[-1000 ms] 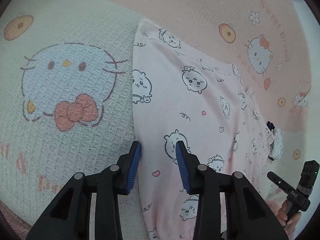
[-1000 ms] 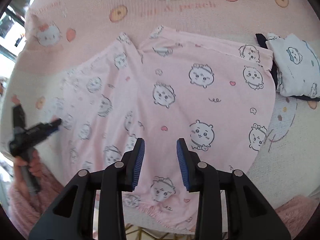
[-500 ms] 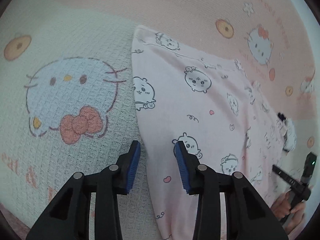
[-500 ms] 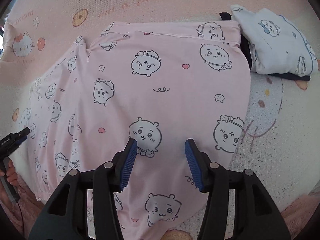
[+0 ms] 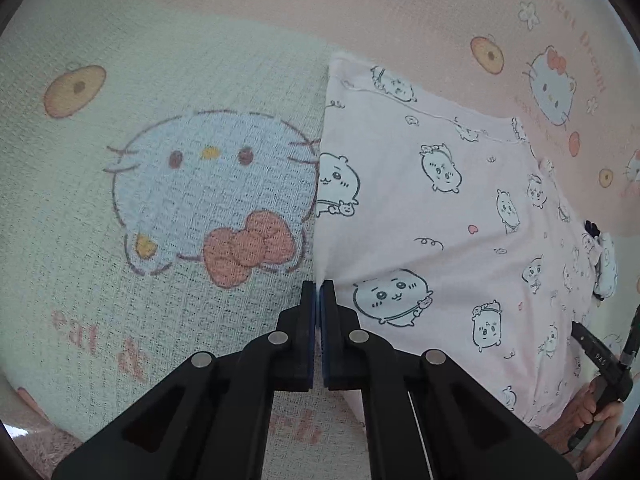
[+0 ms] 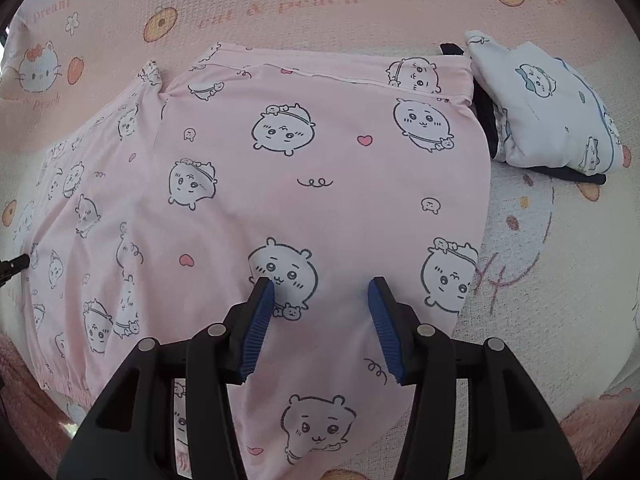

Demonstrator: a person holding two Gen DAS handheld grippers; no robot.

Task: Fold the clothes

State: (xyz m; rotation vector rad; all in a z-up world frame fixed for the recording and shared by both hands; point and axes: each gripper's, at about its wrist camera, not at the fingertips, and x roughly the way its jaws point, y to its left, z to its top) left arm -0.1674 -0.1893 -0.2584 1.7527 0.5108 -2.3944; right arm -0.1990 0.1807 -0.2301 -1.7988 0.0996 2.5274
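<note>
The left gripper (image 5: 319, 288) has its fingers pinched together on the pink garment (image 6: 320, 184)'s side edge, likely to lift that edge for a fold. The right gripper (image 6: 322, 300) hovers over the cloth with fingers spread wide, holding nothing.

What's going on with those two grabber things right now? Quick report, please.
Left gripper fingers shut on pink pyjama garment edge. Right gripper open above it. Folded white garment touches its right side.

Printed garment (image 6: 320, 184) lies flat on the blanket (image 6: 540, 280) — folded clothes (image 6: 548, 108) touching its right edge.
</note>
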